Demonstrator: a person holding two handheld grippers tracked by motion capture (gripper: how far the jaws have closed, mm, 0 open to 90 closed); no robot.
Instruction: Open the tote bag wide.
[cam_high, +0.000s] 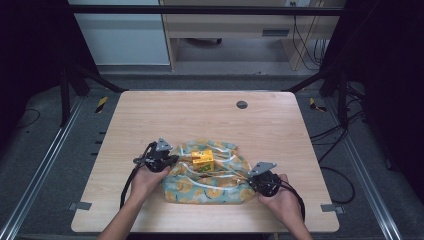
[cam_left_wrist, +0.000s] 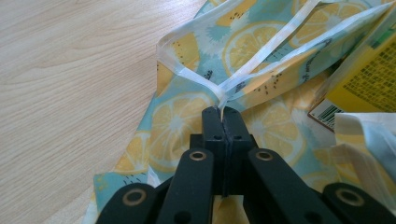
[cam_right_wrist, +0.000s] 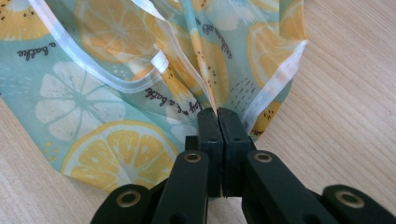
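Note:
A teal cloth bag printed with lemon slices (cam_high: 210, 182) lies crumpled at the near middle of the wooden table (cam_high: 200, 115). A yellow carton (cam_high: 203, 161) sits on top of it, and its yellow printed side (cam_left_wrist: 369, 79) appears at the right of the left gripper view. My left gripper (cam_high: 169, 159) is shut on the bag's white-edged rim (cam_left_wrist: 219, 95) at the bag's left end. At the right end, my right gripper (cam_high: 252, 181) is shut on a pinched fold of the bag's cloth (cam_right_wrist: 210, 100). A hand holds each gripper.
A small round grey grommet (cam_high: 242, 104) sits in the tabletop at the far right. Metal frame rails (cam_high: 40, 170) run along both sides of the table, and cables (cam_high: 335, 175) lie on the floor at the right. Bare wood surrounds the bag.

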